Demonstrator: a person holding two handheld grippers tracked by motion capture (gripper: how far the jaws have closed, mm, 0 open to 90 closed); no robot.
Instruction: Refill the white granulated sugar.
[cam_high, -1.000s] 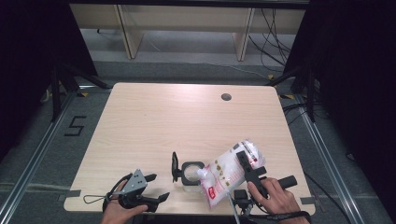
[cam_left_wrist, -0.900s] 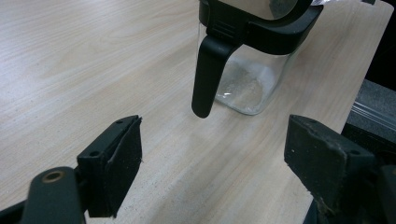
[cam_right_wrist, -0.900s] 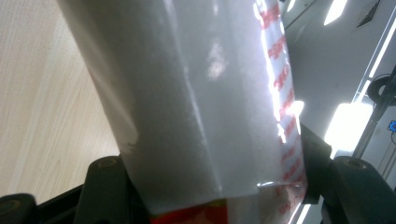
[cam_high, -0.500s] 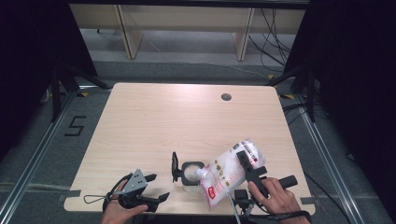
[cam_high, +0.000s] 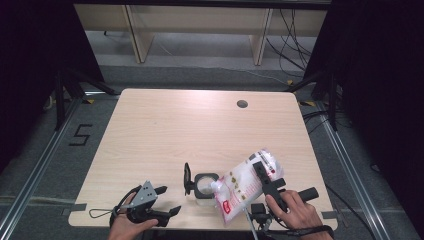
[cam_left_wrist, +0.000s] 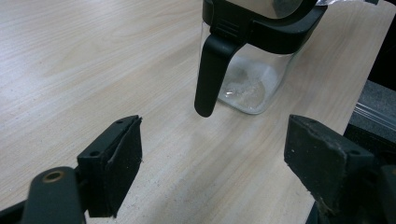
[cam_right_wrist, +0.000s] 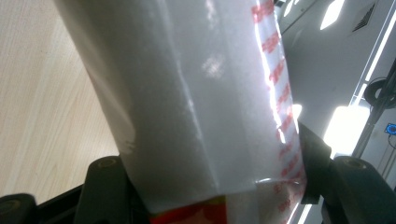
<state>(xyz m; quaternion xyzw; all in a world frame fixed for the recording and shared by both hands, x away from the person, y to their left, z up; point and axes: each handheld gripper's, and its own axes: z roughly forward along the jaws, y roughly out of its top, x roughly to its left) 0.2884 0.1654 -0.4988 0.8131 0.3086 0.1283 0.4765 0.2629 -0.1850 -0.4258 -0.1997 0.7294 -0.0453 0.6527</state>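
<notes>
We find nothing moved since the earlier frame: the bag (cam_high: 245, 187) stays tilted, spout over the open jar (cam_high: 205, 186) at the table's (cam_high: 200, 130) near edge. Our right gripper (cam_high: 260, 172) remains clamped on the bag. Left of the jar, our left gripper (cam_high: 162, 200) rests with jaws released, empty.

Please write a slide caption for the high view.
Right tongs tip a white bag over an open jar.

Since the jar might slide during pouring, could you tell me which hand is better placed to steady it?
Left, probably: its claw is open facing the jar, while the right claw is shut on the bag.
</notes>
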